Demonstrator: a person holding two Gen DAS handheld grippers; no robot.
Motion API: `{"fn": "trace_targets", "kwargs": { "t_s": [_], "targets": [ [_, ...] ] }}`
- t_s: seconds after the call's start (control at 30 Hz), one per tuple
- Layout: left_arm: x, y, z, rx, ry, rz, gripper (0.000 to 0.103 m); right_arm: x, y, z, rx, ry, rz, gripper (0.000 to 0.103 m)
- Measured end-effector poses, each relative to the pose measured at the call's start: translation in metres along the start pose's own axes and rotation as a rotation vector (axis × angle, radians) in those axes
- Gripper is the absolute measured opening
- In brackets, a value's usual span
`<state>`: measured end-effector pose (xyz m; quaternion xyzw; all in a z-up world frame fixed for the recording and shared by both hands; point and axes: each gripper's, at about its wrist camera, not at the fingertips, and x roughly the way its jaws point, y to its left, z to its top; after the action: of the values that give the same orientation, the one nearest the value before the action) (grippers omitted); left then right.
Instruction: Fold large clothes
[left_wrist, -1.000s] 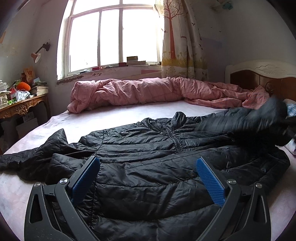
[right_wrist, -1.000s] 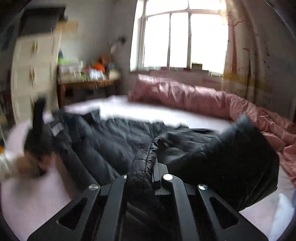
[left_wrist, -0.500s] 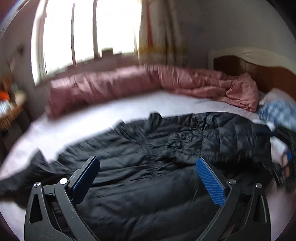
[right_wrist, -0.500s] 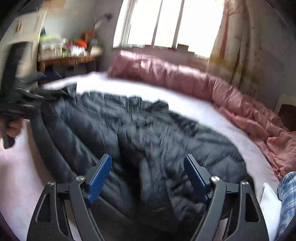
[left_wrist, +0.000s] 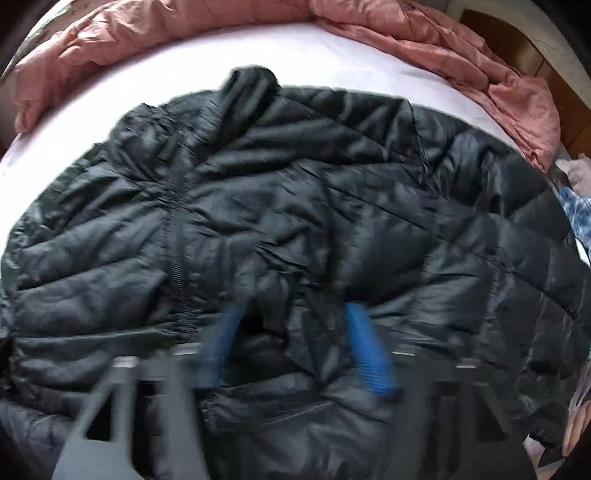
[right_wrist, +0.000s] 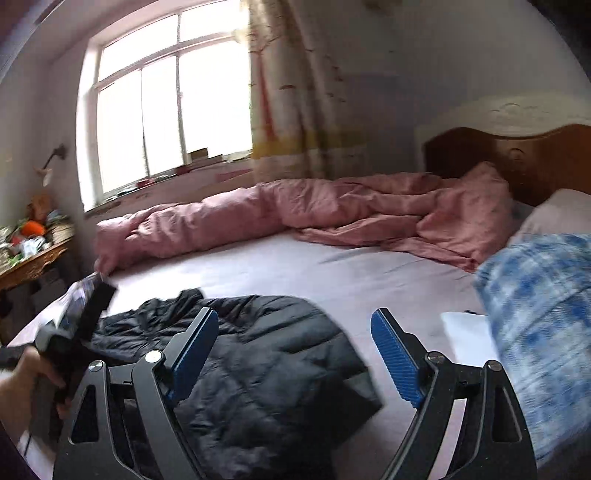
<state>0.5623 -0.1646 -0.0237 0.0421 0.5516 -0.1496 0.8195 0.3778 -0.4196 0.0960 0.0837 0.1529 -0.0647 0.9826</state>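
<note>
A black puffer jacket (left_wrist: 295, 221) lies spread front up on the pale bed sheet (left_wrist: 110, 92), its collar toward the far side. My left gripper (left_wrist: 293, 314) points steeply down onto its lower middle. The blurred blue pads (left_wrist: 365, 350) are closing with a puckered ridge of jacket fabric between them. In the right wrist view my right gripper (right_wrist: 295, 317) hovers above the jacket's (right_wrist: 266, 354) right side. Its jaws are wide and still opening, with nothing between them. A hand (right_wrist: 22, 373) holding the left gripper shows at the left edge there.
A rumpled pink quilt (right_wrist: 295, 210) runs along the bed's far side to the wooden headboard (right_wrist: 517, 158). A blue-and-white checked cloth (right_wrist: 535, 314) and a white item (right_wrist: 469, 336) lie at the right. A cluttered side table (right_wrist: 33, 247) stands left, below the window.
My left gripper tipped down onto the jacket and its jaws narrowed. My right gripper let go of the sleeve, opened wide and swung right toward the headboard.
</note>
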Motion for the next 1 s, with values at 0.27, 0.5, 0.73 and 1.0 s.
{"fn": "trace_targets", "kwargs": {
  "t_s": [0.27,0.5,0.73,1.0],
  "targets": [
    [-0.076,0.004,0.001,0.012,-0.360,0.402,0.006,0.004,0.000,-0.004,-0.002,0.042,0.001,0.086],
    [-0.100,0.094,-0.033,-0.052,-0.443,0.955,0.006,0.035,0.031,-0.025,-0.114,0.267,0.208,0.086],
    [-0.101,0.152,-0.079,-0.186,-0.413,0.906,0.011,0.062,0.057,-0.055,-0.218,0.363,0.114,0.086],
    [-0.097,0.133,-0.098,-0.135,-0.476,0.809,0.066,0.081,0.063,-0.068,-0.279,0.409,0.020,0.086]
  ]
}}
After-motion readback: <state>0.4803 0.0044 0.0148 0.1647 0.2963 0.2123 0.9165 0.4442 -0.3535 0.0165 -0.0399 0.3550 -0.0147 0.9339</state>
